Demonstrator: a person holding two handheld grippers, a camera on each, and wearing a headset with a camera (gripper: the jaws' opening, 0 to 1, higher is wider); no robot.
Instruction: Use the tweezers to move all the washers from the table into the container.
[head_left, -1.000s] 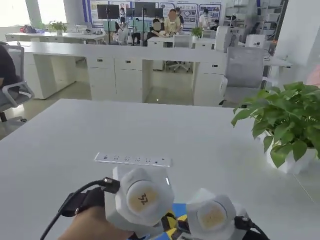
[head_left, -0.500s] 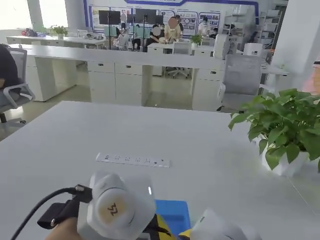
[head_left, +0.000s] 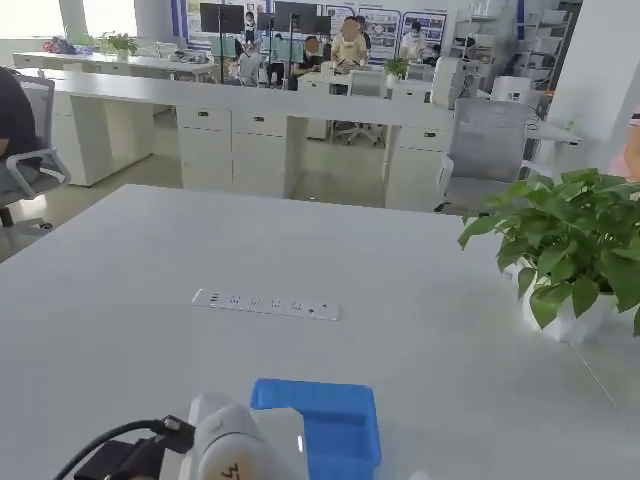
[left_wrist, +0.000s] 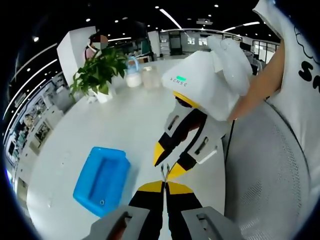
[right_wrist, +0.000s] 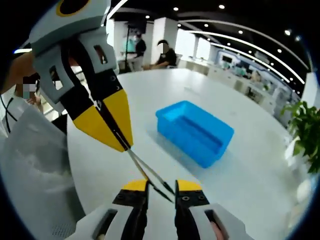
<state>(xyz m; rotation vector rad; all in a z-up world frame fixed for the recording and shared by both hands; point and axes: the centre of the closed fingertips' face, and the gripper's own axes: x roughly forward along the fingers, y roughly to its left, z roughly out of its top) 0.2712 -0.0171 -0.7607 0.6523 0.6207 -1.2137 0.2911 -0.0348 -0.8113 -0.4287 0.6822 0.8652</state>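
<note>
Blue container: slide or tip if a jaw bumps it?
Likely slides rather than tips: the blue container is low and wide, flat on the smooth white table. Probably light: its walls look thin and it seems nearly empty.

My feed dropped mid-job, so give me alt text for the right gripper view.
The left gripper, at upper left, clamps thin tweezers whose other end reaches between the right gripper's parted yellow-tipped jaws. Beyond them an open blue container sits on the white table, with a plant at right.
</note>
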